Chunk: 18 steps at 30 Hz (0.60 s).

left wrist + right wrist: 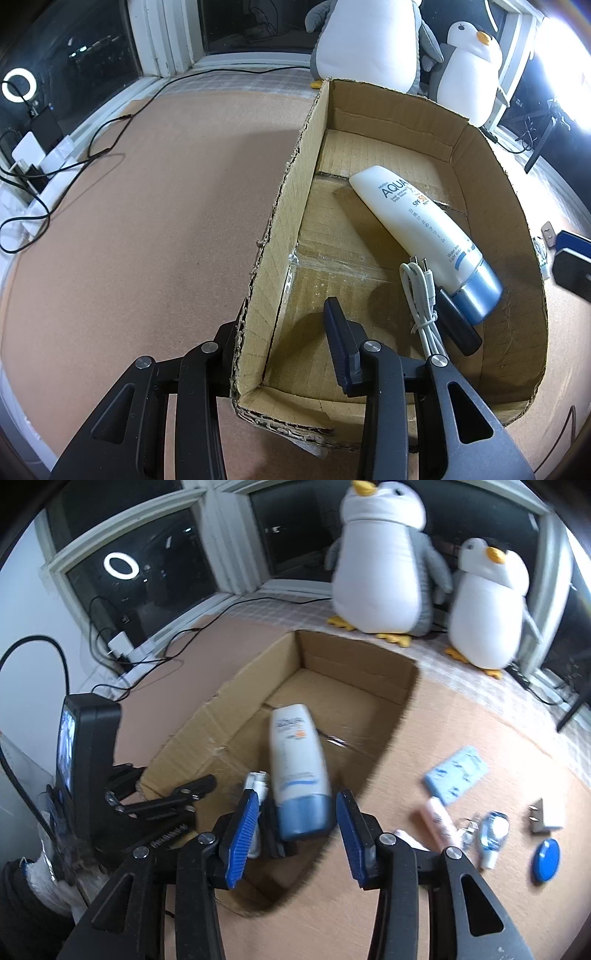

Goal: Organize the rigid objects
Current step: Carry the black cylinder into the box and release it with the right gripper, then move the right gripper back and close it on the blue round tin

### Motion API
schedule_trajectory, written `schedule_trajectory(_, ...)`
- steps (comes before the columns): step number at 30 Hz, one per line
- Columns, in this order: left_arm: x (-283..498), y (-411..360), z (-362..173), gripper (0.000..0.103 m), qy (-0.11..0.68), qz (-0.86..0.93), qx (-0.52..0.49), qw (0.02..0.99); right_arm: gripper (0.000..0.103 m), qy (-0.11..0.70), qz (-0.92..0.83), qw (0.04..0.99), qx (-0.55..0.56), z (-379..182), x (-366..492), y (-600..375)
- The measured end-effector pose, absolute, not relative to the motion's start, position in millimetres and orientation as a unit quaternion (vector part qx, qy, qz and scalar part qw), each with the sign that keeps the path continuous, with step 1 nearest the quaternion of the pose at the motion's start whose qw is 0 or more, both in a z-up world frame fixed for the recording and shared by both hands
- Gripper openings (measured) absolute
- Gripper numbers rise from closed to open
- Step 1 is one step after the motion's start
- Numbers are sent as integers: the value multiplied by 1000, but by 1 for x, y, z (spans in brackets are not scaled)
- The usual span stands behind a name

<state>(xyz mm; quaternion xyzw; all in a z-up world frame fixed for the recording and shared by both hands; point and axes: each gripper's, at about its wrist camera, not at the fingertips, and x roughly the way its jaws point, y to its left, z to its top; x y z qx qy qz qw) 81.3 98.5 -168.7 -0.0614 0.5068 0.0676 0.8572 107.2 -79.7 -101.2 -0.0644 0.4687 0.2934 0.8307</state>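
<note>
Brown desk (461,723) by dark windows, two plush penguins at the back, open box (517,229) in the middle. We see a white lotion tube (417,229) with a blue cap already lying flat inside the box, next to a coiled white cable (419,291) and a small black item (458,325) touching the cap end.

Step, as we judge it: the tube drop is done and the next pick is due. Right of the box on the desk still lie a light blue pack (456,773), a pink tube (439,821), a small clear bottle (493,830), a white plug (548,818) and a blue oval (545,860). The next move calls for swinging the right tongs over to one of these, probably the pink tube as the nearest, and lining the pads up across its narrow side.

Right tongs (295,836): released, part open, nothing between the pads; the lotion tube (299,771) sits beyond them on the box floor, not touched. The view is motion-blurred.

Left tongs (280,350): clenched on the box's left wall, one finger outside and one inside, at the near corner. We read this as steadying the box. The left tool (110,775) also shows at the box edge in the right view.
</note>
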Motion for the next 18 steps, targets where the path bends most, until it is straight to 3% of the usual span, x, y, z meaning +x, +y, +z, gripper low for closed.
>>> schedule_trajectory(18, 81, 98, -169, 36, 508, 69, -55, 857, 54, 480, 114, 870, -1, -112, 127, -249)
